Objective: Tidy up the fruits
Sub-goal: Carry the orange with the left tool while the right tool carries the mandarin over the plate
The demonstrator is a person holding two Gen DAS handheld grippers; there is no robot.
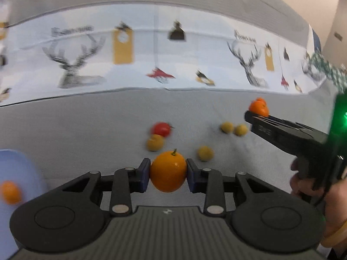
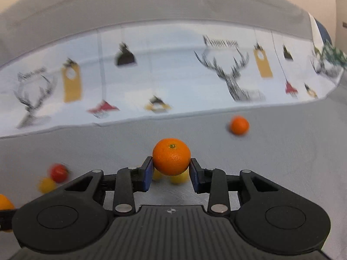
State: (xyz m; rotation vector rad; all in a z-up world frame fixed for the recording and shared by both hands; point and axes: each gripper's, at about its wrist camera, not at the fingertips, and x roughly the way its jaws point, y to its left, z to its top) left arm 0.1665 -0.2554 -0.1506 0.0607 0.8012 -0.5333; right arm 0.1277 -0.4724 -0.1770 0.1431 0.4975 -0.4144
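My left gripper (image 1: 168, 172) is shut on a smooth orange fruit with a stem (image 1: 168, 173), held above the grey table. My right gripper (image 2: 171, 166) is shut on a mandarin (image 2: 171, 160); it also shows in the left wrist view (image 1: 259, 108) at the right. On the table lie a red tomato (image 1: 161, 129), several small yellow fruits (image 1: 205, 153), and another mandarin (image 2: 239, 125). A pale blue plate (image 1: 19, 169) at the left holds an orange fruit (image 1: 10, 192).
A white cloth with deer and lantern prints (image 1: 151, 49) covers the far part of the table. A green-checked cloth (image 1: 325, 69) lies at the far right. A hand (image 1: 314, 186) holds the right gripper at the right edge.
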